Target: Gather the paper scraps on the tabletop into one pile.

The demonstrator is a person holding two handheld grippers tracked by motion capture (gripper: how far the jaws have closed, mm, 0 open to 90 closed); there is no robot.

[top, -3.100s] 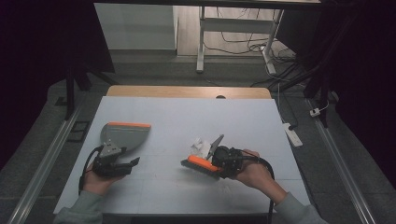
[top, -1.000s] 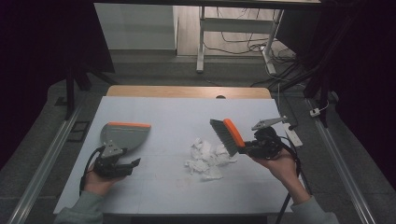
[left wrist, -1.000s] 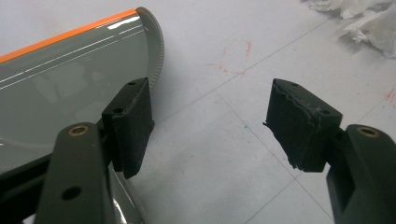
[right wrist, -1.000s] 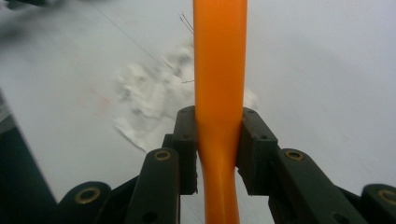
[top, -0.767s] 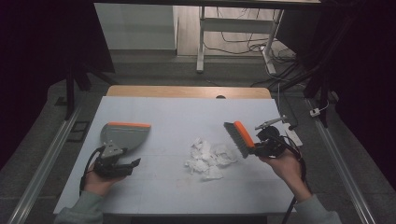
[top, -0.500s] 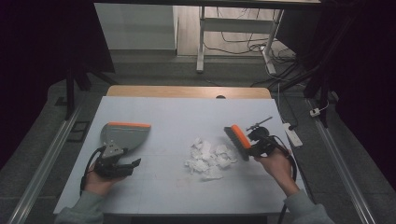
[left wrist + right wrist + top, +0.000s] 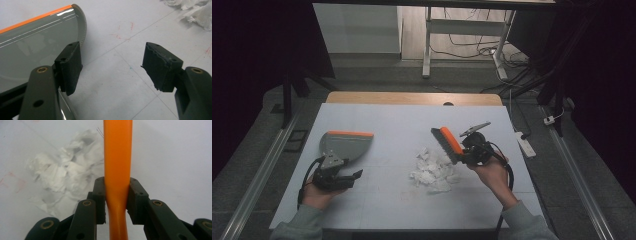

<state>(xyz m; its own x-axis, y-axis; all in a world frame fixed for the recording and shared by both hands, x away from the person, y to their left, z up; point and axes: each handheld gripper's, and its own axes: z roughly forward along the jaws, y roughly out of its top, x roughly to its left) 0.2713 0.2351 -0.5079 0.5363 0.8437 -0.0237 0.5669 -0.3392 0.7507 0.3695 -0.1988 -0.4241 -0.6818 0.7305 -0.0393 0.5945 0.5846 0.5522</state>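
In the high view the right gripper [image 7: 468, 150] holds a brush [image 7: 447, 144] tilted up over the pale surface [image 7: 397, 120], its bristle edge at the 3 o'clock side of a heap of torn paper scraps [image 7: 432, 169], a placing that looks meant for pushing the heap toward 9 o'clock; the dustpan [image 7: 343, 146] lies flat well apart from the heap, orange lip pointing to 12 o'clock, with the left gripper [image 7: 346, 176] resting at its 6 o'clock end by the handle, likely waiting to steady it. In the left gripper view the fingers [image 7: 69, 67] are spread apart with nothing between them, the dustpan [image 7: 37, 45] just beside the left one at 10 o'clock and the scraps [image 7: 195, 12] far off at 2 o'clock. In the right gripper view the fingers [image 7: 135, 200] are clenched on the brush's orange handle [image 7: 117, 162], which runs straight toward 12 o'clock, the scraps [image 7: 62, 175] lying at 10 o'clock on the surface below
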